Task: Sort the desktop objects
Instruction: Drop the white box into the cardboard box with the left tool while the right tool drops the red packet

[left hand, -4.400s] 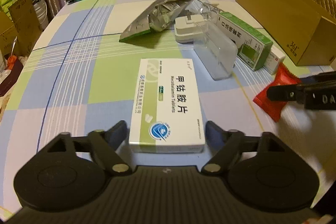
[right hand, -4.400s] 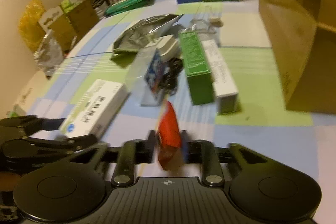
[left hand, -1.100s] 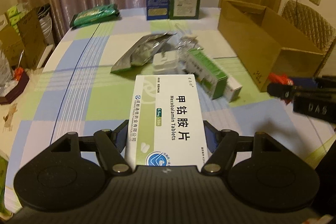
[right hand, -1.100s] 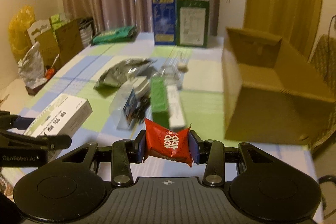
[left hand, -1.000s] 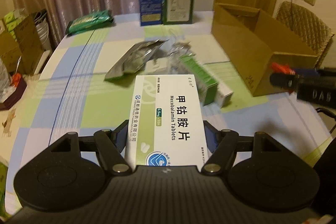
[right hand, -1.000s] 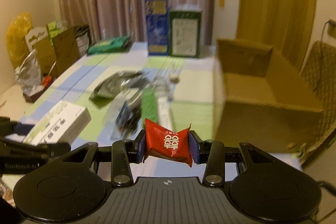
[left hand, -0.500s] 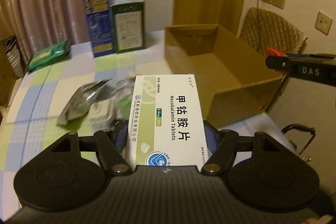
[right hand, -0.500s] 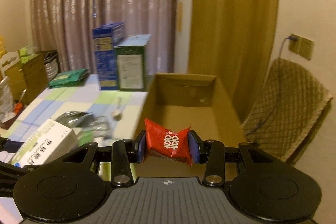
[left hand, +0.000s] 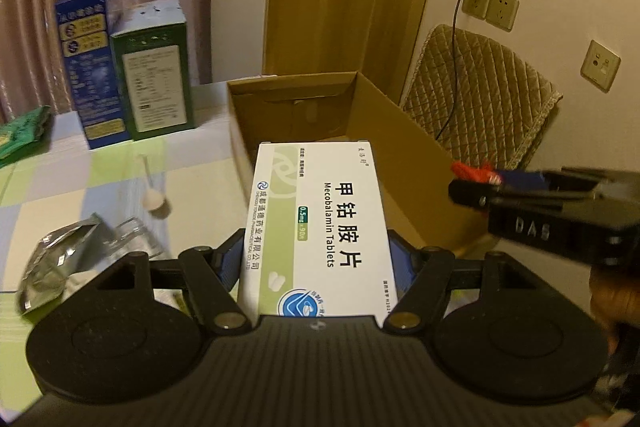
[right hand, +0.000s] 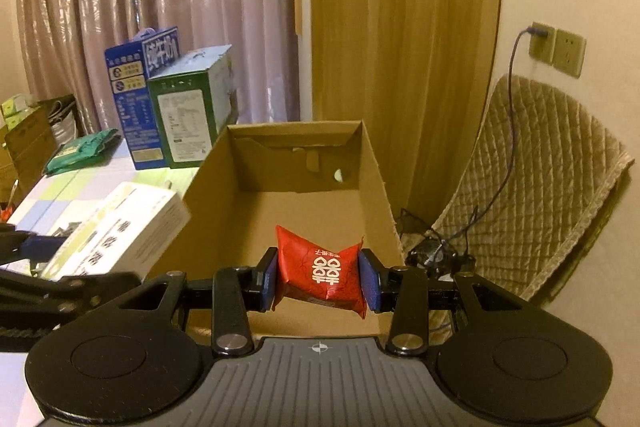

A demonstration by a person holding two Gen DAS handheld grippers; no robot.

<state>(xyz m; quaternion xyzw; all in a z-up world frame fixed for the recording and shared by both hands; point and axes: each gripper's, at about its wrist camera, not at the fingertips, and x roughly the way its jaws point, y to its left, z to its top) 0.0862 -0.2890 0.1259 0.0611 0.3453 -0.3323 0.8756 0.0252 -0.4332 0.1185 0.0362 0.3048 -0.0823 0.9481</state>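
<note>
Cardboard box [right hand: 372,163] stands open on the table [left hand: 120,167], at its right side. Left gripper [left hand: 316,259] clamps a white medicine box [left hand: 320,223] in front of the near wall. Right gripper [right hand: 319,279] pinches a red packet [right hand: 320,273] above the carton's inside.

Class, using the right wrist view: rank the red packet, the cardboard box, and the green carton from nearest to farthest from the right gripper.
1. Red packet: clamped in the right gripper.
2. Cardboard box: open, directly ahead.
3. Green carton: upright, far left, beyond the box's near corner.
</note>
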